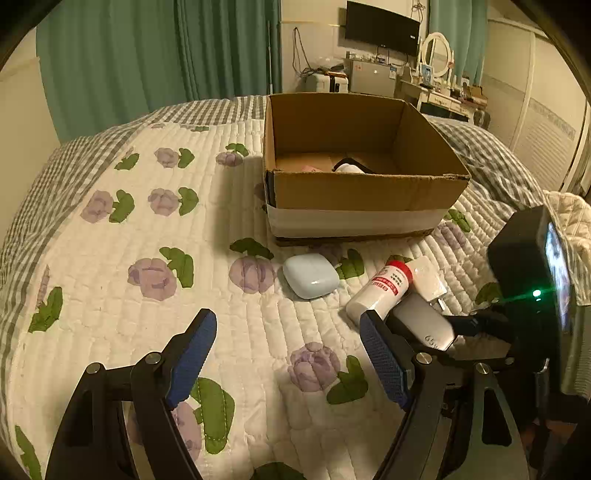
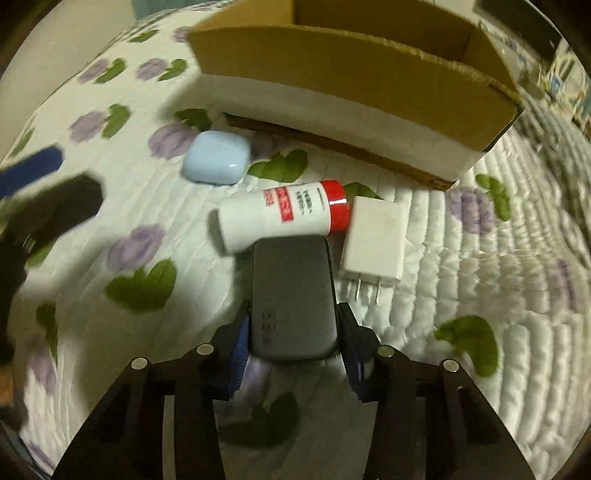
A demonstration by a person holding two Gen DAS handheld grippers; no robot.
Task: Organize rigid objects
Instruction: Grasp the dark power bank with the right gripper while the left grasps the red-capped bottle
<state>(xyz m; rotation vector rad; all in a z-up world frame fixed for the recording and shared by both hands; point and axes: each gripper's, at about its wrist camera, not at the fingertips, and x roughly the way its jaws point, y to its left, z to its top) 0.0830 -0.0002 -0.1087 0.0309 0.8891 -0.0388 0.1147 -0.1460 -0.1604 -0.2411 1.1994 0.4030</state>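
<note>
An open cardboard box (image 1: 362,192) stands on the floral quilt, with items partly showing inside; it also shows in the right wrist view (image 2: 332,74). In front of it lie a pale blue earbud case (image 1: 310,275) (image 2: 216,162), a white bottle with a red cap (image 1: 380,291) (image 2: 280,214) on its side, and a white plug charger (image 1: 426,277) (image 2: 373,243). My right gripper (image 2: 293,332) is shut on a grey block-shaped charger (image 2: 293,295) (image 1: 424,325), held against the bottle. My left gripper (image 1: 288,354) is open and empty above the quilt, short of the earbud case.
The quilt (image 1: 147,240) covers a bed that falls away at the left and far edges. Green curtains (image 1: 147,55) hang behind. A desk with a monitor (image 1: 382,27) and clutter stands at the far right. The right gripper's body (image 1: 528,280) sits beside my left gripper.
</note>
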